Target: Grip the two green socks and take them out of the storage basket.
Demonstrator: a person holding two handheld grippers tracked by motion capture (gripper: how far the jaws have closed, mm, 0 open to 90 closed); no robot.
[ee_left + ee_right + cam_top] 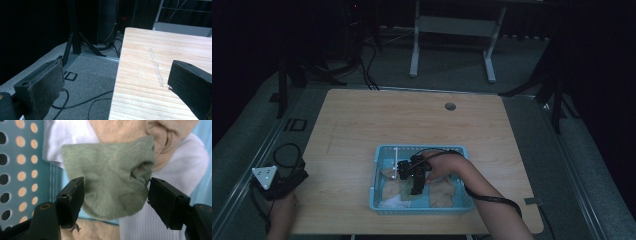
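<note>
Jaws of right gripper (115,197) straddle green sock (110,177), not clamped.

A blue perforated basket (377,200) of socks sits on the wooden table (412,115). The right gripper (416,186) points down into it; the left gripper (279,182) rests at the table's left edge.
</note>
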